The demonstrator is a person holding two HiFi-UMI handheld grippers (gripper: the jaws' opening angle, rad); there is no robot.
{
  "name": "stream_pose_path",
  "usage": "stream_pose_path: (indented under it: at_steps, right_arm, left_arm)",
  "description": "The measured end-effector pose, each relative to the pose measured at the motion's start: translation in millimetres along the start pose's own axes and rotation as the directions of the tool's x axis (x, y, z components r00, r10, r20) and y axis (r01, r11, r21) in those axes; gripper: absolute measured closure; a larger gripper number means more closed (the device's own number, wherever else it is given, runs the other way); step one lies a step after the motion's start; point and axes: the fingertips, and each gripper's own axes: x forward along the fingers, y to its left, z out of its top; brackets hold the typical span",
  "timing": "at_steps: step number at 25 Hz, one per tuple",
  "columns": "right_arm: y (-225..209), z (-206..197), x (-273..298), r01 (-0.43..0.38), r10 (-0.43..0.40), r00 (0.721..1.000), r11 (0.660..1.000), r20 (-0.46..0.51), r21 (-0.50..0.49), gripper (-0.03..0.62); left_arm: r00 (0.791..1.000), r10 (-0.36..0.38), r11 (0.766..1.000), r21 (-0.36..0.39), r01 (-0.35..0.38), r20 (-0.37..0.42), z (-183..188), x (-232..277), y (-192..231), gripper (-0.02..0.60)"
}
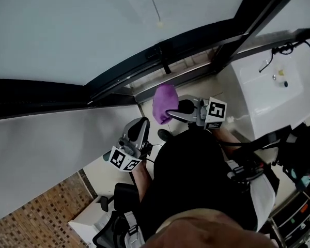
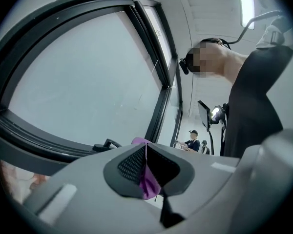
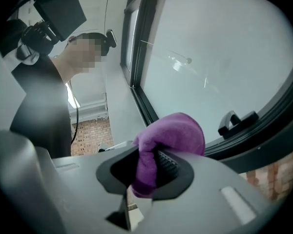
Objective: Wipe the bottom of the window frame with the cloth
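Looking down in the head view, we see the right gripper (image 1: 180, 109) clamped on the purple cloth (image 1: 165, 103). The cloth bunches up past the jaws, just below the dark bottom rail of the window frame (image 1: 144, 66). We cannot tell from above whether the cloth touches the rail.

In the right gripper view, the right gripper (image 3: 149, 167) has its 2 jaws pressed onto a fold of the cloth (image 3: 173, 130). The rest of the cloth bulges above them, in front of the glass (image 3: 210, 48) and near the black window handle (image 3: 237, 121).

The left gripper (image 1: 140, 128) sits lower and to the left in the head view, apart from the cloth, with its marker cube (image 1: 125, 159) turned toward us. In the left gripper view, the left gripper (image 2: 146, 167) has its jaws a narrow gap apart. A strip of the cloth (image 2: 147, 184) shows through that gap, beyond the jaws rather than pinched by them. The handle (image 2: 107, 144) and frame (image 2: 34, 130) rise behind. 2 other people (image 2: 193, 141) are visible far back in the room.
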Motion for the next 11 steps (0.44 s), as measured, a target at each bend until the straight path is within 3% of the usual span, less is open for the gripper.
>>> stream_pose_path:
  at_steps: [11]
  right_arm:
    - [-48, 32, -73, 0.031, -0.030, 0.999, 0.999, 0.032, -0.035, 0.530]
  left_arm:
    - [0.997, -0.022, 1.000, 0.001, 0.022, -0.078, -31, 75, -25, 0.581]
